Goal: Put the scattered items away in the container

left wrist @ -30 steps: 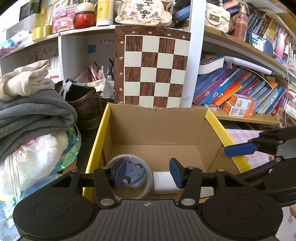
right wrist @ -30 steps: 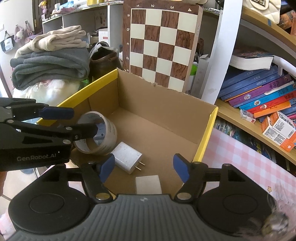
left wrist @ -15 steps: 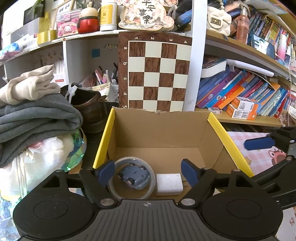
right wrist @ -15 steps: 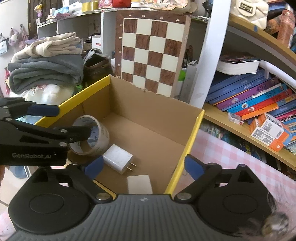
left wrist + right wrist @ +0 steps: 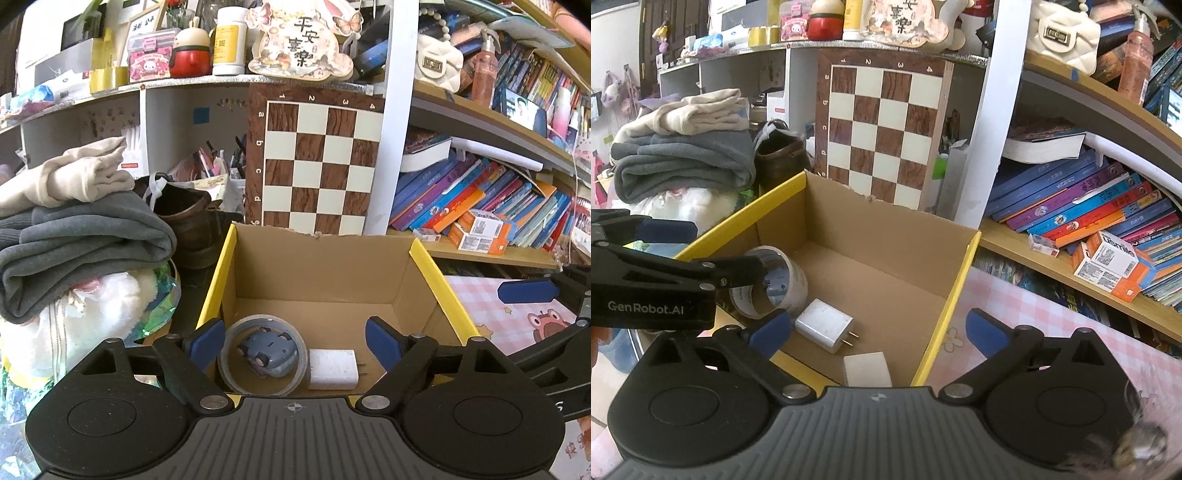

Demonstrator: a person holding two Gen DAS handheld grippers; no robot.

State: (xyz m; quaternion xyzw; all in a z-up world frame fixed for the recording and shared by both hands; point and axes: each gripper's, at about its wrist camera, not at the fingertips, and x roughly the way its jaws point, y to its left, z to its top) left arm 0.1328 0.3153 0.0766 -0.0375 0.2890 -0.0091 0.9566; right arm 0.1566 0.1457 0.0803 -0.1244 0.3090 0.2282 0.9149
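Cluttered shelving behind cardboard box point(image 5: 325, 273) at frame centre; left gripper point(image 5: 295, 341) and right gripper point(image 5: 875, 326) wide open, empty; lift clear of rims.

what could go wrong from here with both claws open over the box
1. The left claw hangs low over the tape roll with the toy car inside; dropping further could knock them.
2. The right claw straddles the box's yellow right edge; a careless sideways move might catch it and shift the box.
3. The two claws sit close together, so they could collide.
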